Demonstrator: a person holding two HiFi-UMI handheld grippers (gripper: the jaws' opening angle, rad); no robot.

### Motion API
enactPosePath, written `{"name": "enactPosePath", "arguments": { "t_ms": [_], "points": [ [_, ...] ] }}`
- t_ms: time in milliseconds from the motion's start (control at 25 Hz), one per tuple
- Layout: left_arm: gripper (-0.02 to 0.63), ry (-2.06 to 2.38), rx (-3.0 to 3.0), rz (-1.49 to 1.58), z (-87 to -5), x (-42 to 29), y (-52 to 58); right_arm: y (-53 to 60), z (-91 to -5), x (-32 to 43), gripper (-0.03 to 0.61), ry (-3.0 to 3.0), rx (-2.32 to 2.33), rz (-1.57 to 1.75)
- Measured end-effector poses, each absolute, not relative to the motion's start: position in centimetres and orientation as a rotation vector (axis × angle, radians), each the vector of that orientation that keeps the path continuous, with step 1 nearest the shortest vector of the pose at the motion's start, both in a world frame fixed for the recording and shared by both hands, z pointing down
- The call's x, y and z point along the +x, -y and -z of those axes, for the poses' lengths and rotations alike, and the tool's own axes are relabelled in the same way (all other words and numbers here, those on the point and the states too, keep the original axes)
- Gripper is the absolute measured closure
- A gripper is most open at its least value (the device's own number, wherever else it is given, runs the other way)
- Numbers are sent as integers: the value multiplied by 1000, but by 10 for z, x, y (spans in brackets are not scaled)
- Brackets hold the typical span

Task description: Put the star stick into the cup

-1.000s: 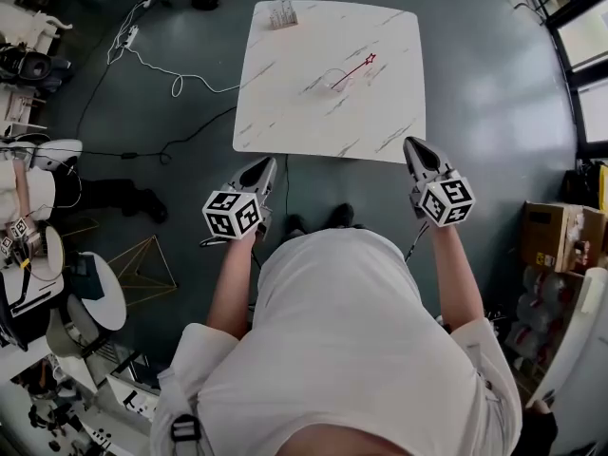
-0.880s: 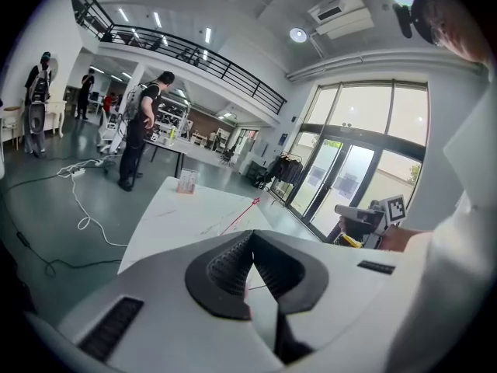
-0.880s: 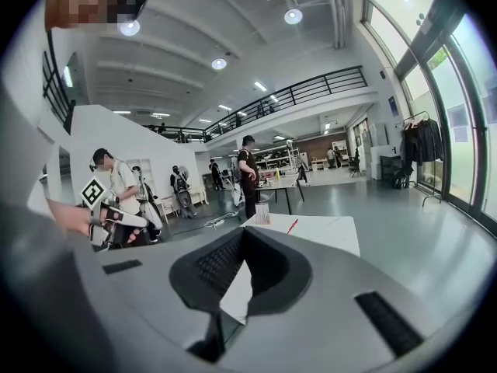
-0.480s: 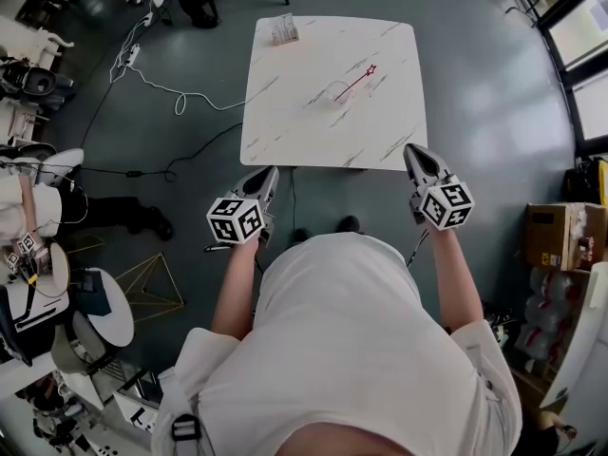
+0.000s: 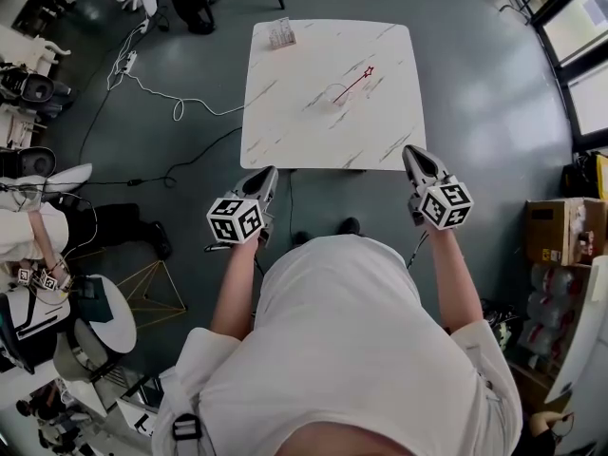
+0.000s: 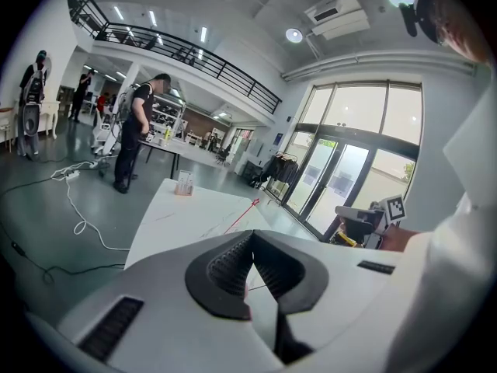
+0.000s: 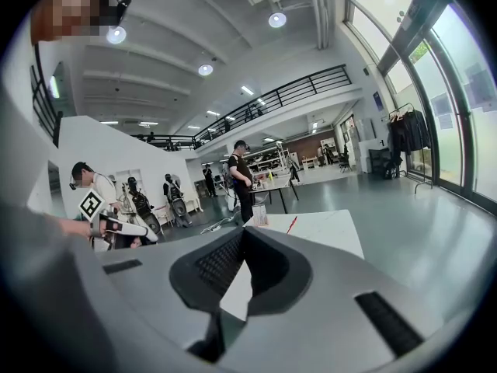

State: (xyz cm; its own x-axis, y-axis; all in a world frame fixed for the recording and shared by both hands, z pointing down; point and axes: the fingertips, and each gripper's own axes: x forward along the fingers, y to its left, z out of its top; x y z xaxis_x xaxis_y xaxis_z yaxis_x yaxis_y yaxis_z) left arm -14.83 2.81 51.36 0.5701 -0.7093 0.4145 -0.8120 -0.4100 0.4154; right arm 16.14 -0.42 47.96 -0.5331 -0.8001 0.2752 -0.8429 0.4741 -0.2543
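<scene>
Hanging well back from the cup (image 5: pixel 333 93), one on either side, my left gripper (image 5: pixel 270 170) and right gripper (image 5: pixel 409 150) have jaws pinched together, empty. The stick (image 5: pixel 353 82) foots at the cup, perhaps inside, and slants away rightward; I judge the right gripper better placed.

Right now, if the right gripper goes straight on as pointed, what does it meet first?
Probably the bare near part of the white table: the right gripper, shut, aims across it. The star stick in the cup lies farther on. Height unclear.
</scene>
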Motion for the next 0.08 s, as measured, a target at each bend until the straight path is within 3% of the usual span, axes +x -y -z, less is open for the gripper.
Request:
{"name": "enactPosePath", "arguments": {
  "t_ms": [80],
  "points": [
    [600,1207,2219,-236,-514,-149,-31,2,-479,161,554,2593,1454,-553]
  ]
}}
